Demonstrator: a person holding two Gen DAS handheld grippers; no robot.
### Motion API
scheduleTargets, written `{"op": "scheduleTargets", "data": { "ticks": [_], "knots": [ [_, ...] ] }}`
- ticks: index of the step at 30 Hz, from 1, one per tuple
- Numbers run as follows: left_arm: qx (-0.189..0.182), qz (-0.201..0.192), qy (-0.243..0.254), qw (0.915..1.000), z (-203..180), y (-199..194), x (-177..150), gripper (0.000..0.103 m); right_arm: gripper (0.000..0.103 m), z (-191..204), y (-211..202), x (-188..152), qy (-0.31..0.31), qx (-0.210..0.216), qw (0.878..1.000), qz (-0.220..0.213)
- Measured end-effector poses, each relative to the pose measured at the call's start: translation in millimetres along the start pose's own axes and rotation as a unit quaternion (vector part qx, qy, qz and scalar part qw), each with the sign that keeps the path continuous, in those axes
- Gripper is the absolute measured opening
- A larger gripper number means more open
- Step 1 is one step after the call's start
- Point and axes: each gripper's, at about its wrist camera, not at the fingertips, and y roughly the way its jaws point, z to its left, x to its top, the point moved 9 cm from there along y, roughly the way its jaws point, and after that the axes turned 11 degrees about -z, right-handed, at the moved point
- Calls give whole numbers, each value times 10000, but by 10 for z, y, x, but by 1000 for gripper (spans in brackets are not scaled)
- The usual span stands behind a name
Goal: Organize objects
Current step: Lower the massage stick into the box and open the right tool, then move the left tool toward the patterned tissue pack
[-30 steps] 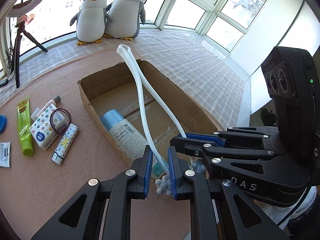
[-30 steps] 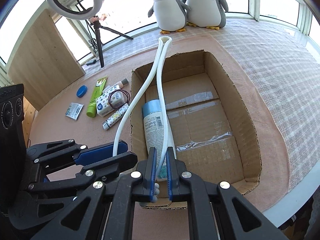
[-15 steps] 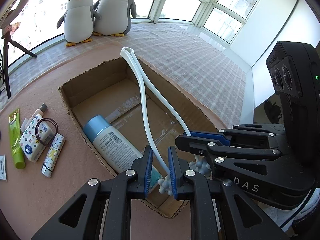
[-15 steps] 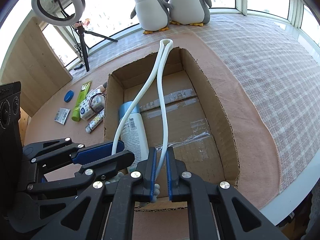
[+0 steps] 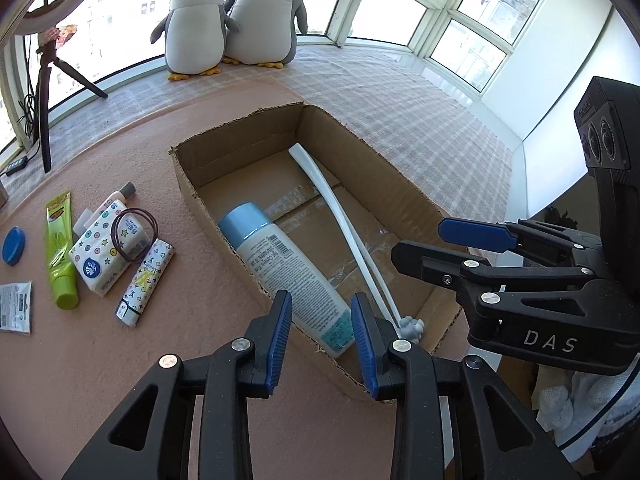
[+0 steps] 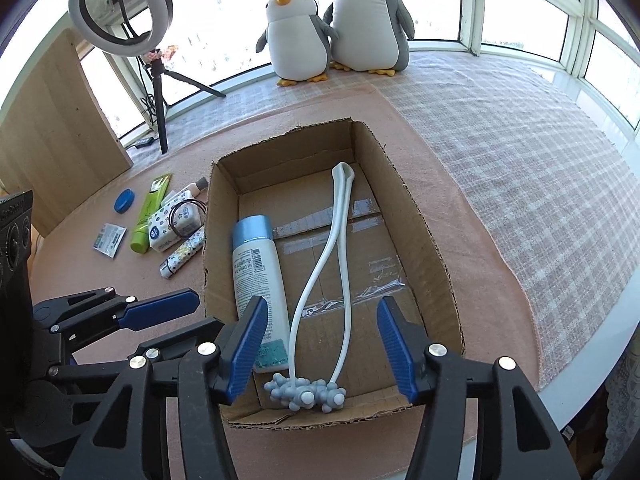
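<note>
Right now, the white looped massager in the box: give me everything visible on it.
The white massager is a long, thin U-shaped band, plastic by its look, with a cluster of grey knobbed balls on each tip. It lies flat on the floor of the cardboard box, bend toward the far wall, balls at the near wall, beside the blue-capped bottle. Neither gripper holds it: the left gripper and right gripper are open above it.
</note>
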Motion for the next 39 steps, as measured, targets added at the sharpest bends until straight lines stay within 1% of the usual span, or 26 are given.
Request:
{"op": "scheduleTargets", "data": {
  "ticks": [4,13,18,23,25,30,34,39],
  "knots": [
    [92,4,-146,9999,150,-111,-102,33,54,118,-8,-33,64,112,9999,-6],
    [373,-52,-605,9975,674,-437,-345,33,55,541,49,-172,36,443,9989,139],
    [610,-35,-818,9948,1021,-589,-519,33,55,780,80,-236,-12,616,9979,213],
    [883,-36,-1065,9904,1380,-682,-578,33,55,939,84,-265,-28,703,9972,246],
    [979,-64,-1153,9885,1517,-704,-553,33,55,976,76,-264,-41,705,9972,248],
    [1004,-114,-1328,9860,1747,-668,-384,33,55,1010,38,-244,-68,697,9973,226],
    [936,-135,-1386,9858,1821,-537,-150,33,55,966,29,-235,-24,660,9976,231],
    [877,-121,-1449,9855,1913,-248,212,33,55,854,40,-277,26,590,9978,296]
  ]
}}
